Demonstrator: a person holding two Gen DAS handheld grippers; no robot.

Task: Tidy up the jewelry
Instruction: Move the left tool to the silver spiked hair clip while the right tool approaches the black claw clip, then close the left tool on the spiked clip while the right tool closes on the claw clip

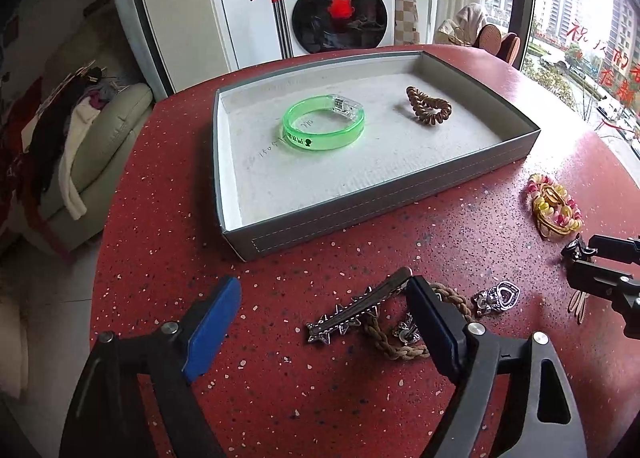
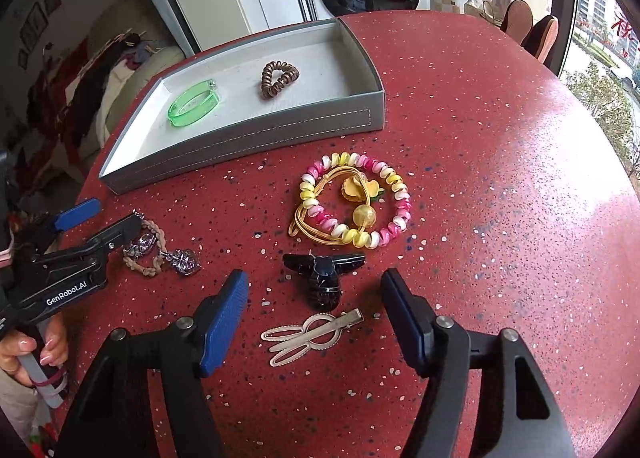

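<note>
A grey tray (image 1: 360,201) (image 2: 248,137) holds a green bangle (image 1: 324,122) (image 2: 194,102) and a brown coil hair tie (image 1: 429,104) (image 2: 279,77). My left gripper (image 1: 324,314) is open low over the table, around a silver star hair clip (image 1: 352,312); a braided rope bracelet (image 1: 404,342) (image 2: 150,248) and silver charms (image 1: 498,298) (image 2: 184,260) lie beside it. My right gripper (image 2: 314,312) is open around a black claw clip (image 2: 324,278) and a cream bunny clip (image 2: 312,334). A pink-yellow coil tie with a yellow elastic (image 2: 354,199) (image 1: 554,207) lies beyond.
The round red speckled table (image 2: 500,177) drops off at its left and right edges. A washing machine (image 1: 340,1) and a sofa with clothes (image 1: 80,145) stand behind. The person's hand (image 2: 24,350) holds the left gripper's handle.
</note>
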